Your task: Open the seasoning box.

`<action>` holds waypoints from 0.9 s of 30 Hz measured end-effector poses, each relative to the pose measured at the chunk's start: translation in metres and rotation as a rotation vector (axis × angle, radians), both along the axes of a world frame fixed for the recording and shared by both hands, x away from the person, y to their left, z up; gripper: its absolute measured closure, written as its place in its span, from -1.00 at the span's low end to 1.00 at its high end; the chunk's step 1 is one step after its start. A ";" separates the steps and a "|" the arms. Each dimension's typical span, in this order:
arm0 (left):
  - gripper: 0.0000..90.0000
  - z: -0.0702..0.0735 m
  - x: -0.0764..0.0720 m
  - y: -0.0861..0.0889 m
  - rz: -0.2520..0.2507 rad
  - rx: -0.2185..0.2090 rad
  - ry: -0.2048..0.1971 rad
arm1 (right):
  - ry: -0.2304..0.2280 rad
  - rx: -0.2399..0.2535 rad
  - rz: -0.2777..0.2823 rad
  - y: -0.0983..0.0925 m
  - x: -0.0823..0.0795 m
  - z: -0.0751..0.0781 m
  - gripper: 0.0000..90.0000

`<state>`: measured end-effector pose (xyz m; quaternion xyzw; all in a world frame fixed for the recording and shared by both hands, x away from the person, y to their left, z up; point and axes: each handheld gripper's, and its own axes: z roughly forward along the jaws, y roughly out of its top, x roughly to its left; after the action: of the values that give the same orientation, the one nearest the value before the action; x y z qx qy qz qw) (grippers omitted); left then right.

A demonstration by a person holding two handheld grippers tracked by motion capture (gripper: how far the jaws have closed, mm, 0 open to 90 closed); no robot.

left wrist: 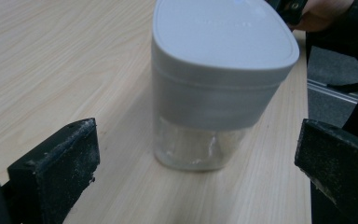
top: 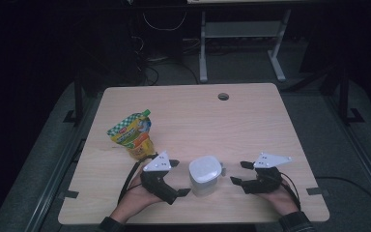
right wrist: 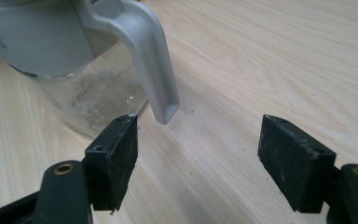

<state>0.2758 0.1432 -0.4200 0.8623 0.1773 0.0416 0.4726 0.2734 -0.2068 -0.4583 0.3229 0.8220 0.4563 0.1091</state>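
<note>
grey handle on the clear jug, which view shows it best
The right gripper view: the grey plastic handle hangs close and sharp beside the clear glass jug. The high view shows a small grey tab; the left gripper view shows the jug's opposite side.

A light wooden desk [top: 251, 121] holds a grey-lidded clear container [top: 205, 175] near its front edge and a yellow pouch [top: 133, 134] at left.

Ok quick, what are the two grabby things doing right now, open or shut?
Left hand-held gripper: open, holding nothing, beside the white-lidded jar.
Right hand-held gripper: open, holding nothing, near the jar's handle.
</note>
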 end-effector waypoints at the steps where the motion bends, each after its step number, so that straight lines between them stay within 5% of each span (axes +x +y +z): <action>1: -1.00 0.000 0.001 -0.004 -0.009 -0.005 0.003 | 0.000 -0.002 0.000 0.000 0.000 0.000 -0.37; 8: -0.95 -0.003 0.005 -0.018 -0.041 -0.016 0.013 | -0.009 -0.004 -0.014 -0.002 0.001 -0.001 -0.36; 27: -0.57 -0.004 0.008 -0.020 -0.062 -0.021 0.039 | -0.012 -0.021 -0.013 -0.001 0.001 -0.002 -0.34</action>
<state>0.2833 0.1234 -0.4243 0.8630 0.1601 0.0081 0.4792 0.2747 -0.2081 -0.4607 0.3243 0.8240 0.4489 0.1201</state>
